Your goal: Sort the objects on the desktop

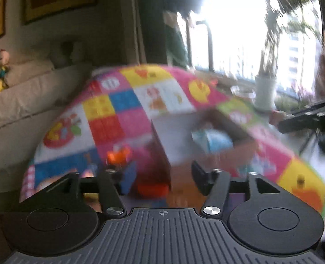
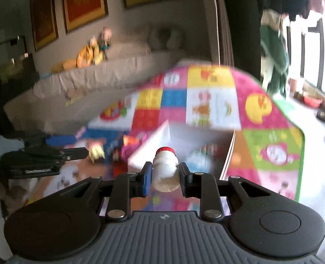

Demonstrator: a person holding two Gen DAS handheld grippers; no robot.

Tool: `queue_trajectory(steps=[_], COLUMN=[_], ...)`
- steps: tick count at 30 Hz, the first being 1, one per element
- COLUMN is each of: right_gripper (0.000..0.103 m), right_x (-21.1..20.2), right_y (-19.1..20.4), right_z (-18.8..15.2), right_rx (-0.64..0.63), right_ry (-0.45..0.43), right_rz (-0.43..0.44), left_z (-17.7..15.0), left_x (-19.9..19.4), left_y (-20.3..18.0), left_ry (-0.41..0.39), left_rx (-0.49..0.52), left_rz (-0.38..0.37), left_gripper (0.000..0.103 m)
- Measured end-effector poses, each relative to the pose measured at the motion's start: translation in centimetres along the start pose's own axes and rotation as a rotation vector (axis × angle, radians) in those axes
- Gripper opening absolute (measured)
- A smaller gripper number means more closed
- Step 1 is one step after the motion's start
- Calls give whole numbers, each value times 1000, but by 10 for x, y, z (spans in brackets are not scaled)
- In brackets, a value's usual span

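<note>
Right gripper (image 2: 165, 173) clamps small white bottle (image 2: 165, 171), red cap forward; cardboard box (image 2: 184, 136) ahead on mat (image 2: 272, 136). Left gripper (image 1: 160, 173) open, empty.

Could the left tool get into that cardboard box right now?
Probably yes. The left tool is open and holds nothing, and the cardboard box lies just ahead, its top open, with nothing between them. The picture is blurred, though.

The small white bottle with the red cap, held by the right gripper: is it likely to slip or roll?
The small white bottle looks smooth and rounded, so it may slip between the pads. Set on its side, it would probably roll. It seems light plastic, unlikely to break.
</note>
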State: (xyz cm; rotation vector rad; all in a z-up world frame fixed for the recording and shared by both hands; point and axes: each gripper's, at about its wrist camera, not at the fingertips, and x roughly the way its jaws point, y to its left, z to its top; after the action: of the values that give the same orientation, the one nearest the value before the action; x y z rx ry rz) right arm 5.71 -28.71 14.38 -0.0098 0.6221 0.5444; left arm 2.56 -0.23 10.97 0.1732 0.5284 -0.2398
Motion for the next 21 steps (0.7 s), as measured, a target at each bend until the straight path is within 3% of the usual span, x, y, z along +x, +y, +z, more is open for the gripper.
queue_trajectory(steps=[2,3,6,10,16,21], right_gripper=[25,25,25,25,25,26], right_x=[17,24,42,58,73,78], right_y=[3,5,13,24,42,42], right_z=[-17,-26,-49,-68,-80,-85], right_rx=[7,6,-10,-5,-33,-30], right_ry=[66,95,161,224,274,299], right_rz=[11,14,10,42,83,84], left_z=[-22,-35,-66,-91,-90,-85], left_x=[0,1,-1,5,36,51], left_y=[0,-1,-11,-22,-9,0], left_ry=[47,80,156,202,202,226], left_rx=[33,54,110,160,129,50], left_rz=[-29,-56,-86,-35,-3,-76], left_gripper=[92,95,97,99,100,100])
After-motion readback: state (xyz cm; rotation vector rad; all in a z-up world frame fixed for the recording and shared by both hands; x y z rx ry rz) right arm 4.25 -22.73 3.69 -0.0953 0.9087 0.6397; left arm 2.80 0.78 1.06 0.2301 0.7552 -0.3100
